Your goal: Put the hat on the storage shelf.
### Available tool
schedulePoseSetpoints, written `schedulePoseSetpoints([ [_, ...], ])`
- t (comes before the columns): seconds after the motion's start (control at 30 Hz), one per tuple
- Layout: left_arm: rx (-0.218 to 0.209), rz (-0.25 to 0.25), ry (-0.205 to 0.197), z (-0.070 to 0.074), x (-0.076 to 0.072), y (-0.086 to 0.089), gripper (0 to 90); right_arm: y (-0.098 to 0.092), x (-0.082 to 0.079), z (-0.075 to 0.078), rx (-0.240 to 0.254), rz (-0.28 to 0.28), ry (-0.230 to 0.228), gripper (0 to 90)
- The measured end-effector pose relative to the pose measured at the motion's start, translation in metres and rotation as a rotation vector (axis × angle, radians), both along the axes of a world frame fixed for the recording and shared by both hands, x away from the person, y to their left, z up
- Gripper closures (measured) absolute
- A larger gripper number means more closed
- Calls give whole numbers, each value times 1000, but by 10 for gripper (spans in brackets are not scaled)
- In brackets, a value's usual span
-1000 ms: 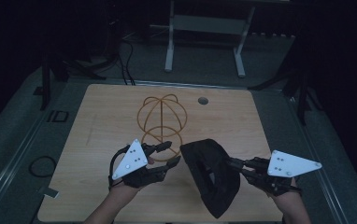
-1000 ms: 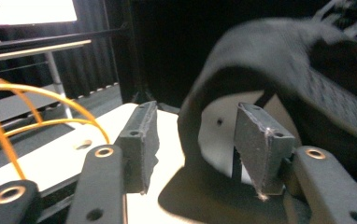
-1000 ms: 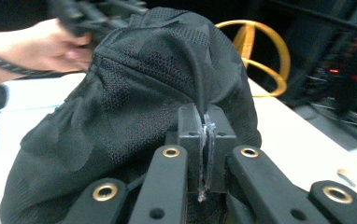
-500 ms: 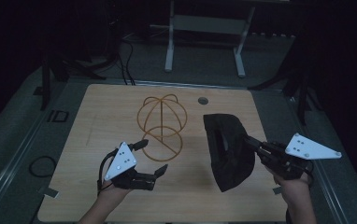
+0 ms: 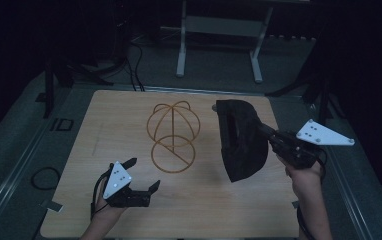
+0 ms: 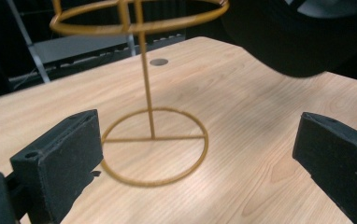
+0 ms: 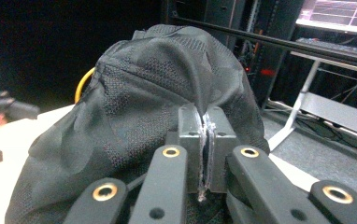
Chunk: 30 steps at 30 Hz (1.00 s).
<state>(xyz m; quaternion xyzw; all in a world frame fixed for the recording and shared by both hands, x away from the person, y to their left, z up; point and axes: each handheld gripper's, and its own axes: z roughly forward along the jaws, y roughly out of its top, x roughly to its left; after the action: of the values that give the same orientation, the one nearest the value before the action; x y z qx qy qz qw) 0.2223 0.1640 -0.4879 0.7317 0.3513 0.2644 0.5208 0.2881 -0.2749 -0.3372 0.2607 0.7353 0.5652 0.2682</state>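
Two tongs work over a pale wooden tabletop (image 5: 104, 125). The right tongs (image 5: 265, 131) are pressed together, pinching a fold of a black cap (image 5: 241, 140) and holding it up off the tabletop, just to the right of a gold wire stand (image 5: 173, 132). The cap is dark, woven fabric with a faint mottled pattern, domed and hanging slack. The left tongs (image 5: 144, 175) have just been opening and now stand spread wide with nothing between them, low over the tabletop in front of the stand's round base. The stand is a thin upright rod with looped hoops on top.
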Motion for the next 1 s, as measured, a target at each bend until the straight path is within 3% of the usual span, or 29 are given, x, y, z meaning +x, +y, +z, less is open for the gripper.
schedulePoseSetpoints([
  [0.2, -25, 42, 38, -20, -3, 15, 22, 14, 20, 9, -5, -12, 0, 875],
  [0.6, -17, 96, 38, -39, -8, 29, 23, 56, 61, 36, -17, -11, 9, 875],
  [0.8, -39, 108, 33, -40, -9, 33, 23, 84, 73, 33, -55, 27, 40, 875],
  [1.0, -36, 106, 36, -41, -9, 34, 23, 103, 76, 24, -85, 70, 73, 874],
])
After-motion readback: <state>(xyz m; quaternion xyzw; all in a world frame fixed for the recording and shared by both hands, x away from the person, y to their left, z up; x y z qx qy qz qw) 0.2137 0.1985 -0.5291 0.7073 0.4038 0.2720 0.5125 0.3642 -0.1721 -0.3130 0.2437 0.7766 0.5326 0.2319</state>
